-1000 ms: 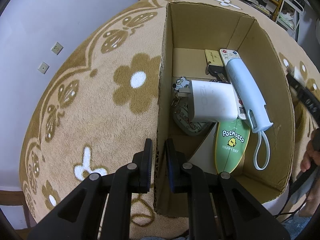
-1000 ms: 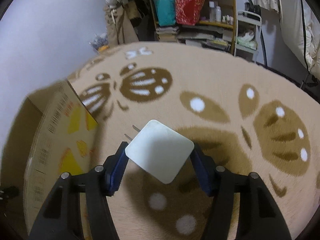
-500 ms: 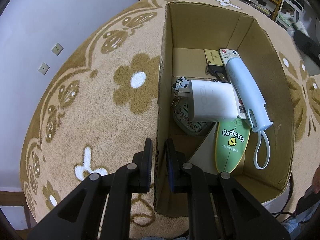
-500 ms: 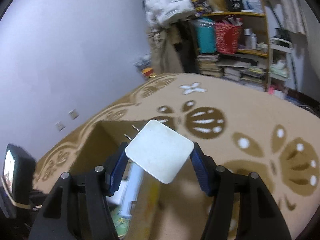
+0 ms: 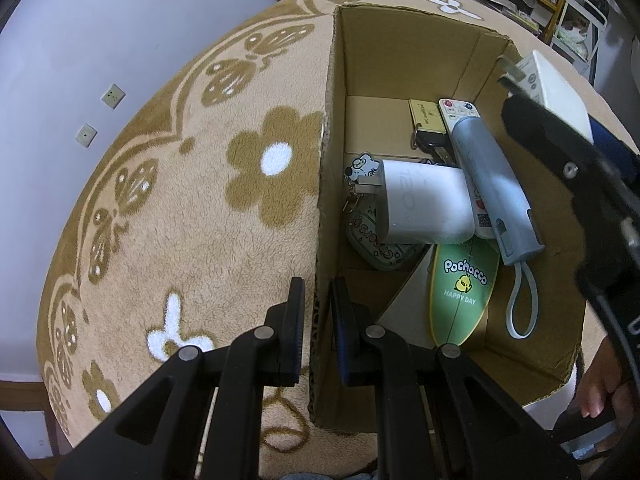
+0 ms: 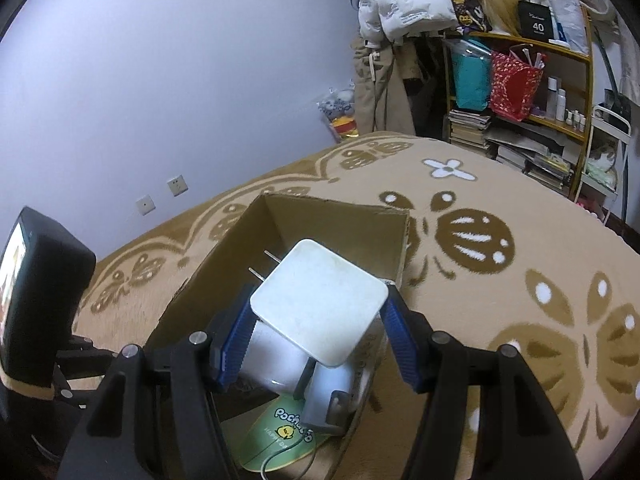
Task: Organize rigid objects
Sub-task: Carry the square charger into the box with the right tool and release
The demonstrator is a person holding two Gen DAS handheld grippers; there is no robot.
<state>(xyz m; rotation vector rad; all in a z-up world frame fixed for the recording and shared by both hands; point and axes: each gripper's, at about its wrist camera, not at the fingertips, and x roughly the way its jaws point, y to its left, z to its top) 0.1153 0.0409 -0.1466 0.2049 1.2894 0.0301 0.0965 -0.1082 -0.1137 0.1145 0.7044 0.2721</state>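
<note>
Cardboard box (image 5: 400, 64): on rug (image 5: 200, 200).
Left gripper (image 5: 317, 316): clamped on the box wall.
Right gripper (image 6: 320, 334): grips white charger (image 6: 320, 300), seemingly above box.

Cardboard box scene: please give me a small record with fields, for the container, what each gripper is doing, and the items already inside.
container: cardboard box, open top, on a floral rug
left gripper: shut on the box's near side wall
right gripper: shut on a white plug adapter, held above the box
inside: white charger, blue-grey handheld device, green Pochacco card, remote control, keychains
</note>
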